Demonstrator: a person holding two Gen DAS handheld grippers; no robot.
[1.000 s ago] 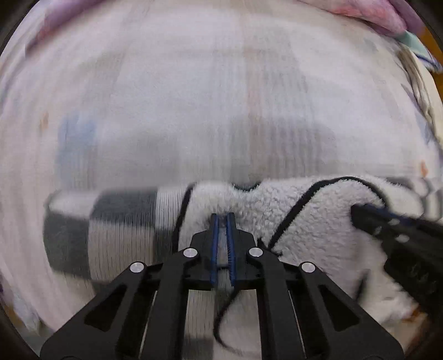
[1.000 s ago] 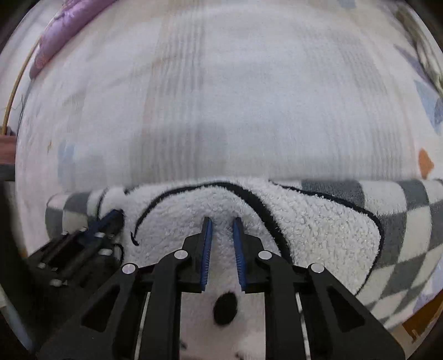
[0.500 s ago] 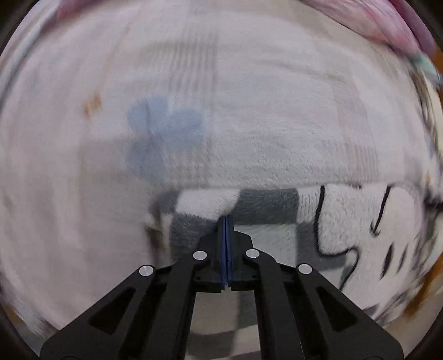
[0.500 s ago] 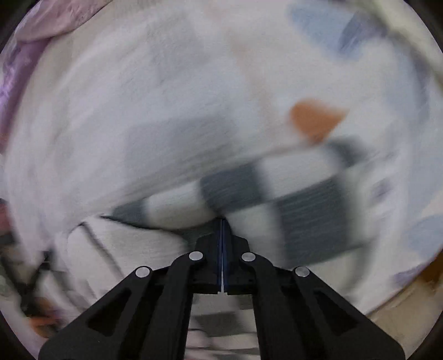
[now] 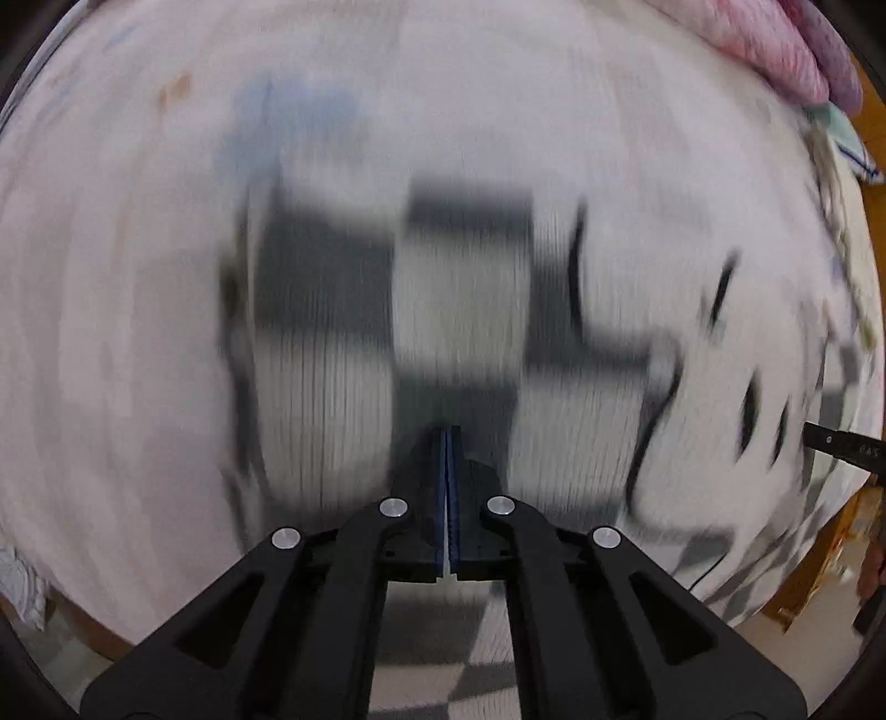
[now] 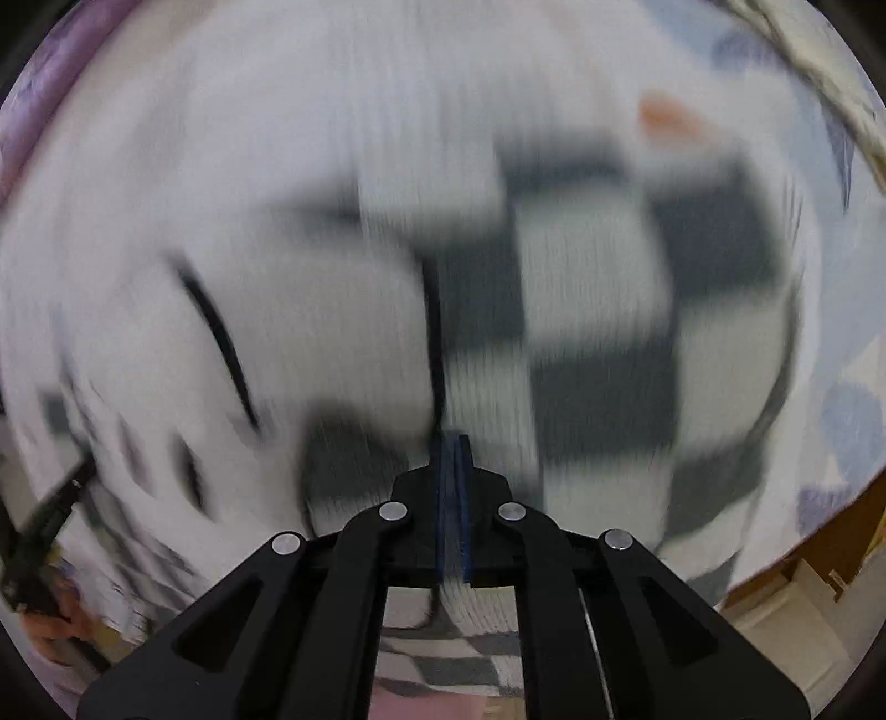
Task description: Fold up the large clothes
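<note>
A grey-and-white checked fleece garment point(image 5: 459, 288) lies blurred across a pale bed sheet point(image 5: 111, 277). Its white plush panel with black outlines point(image 5: 709, 399) sits to the right. My left gripper point(image 5: 447, 437) points down, shut on the garment's near edge, with checked cloth showing under the fingers. In the right wrist view the garment point(image 6: 587, 288) fills the middle and the plush panel point(image 6: 138, 343) is at left. My right gripper point(image 6: 455, 443) pinches cloth that hangs below its pads, and its jaws are opening slightly. Each gripper shows at the other view's edge: right point(image 5: 847, 448), left point(image 6: 50, 515).
A pink blanket point(image 5: 775, 50) is bunched at the bed's far right corner. Purple cloth point(image 6: 27, 111) lies along the far left of the bed. The bed's edge and wooden furniture point(image 5: 830, 554) show at the lower right. The sheet point(image 6: 221, 111) carries blue and orange prints.
Both grippers closed on the garment's edge and moved apart sideways. The checked cloth now stretches much farther ahead of each gripper than before.
</note>
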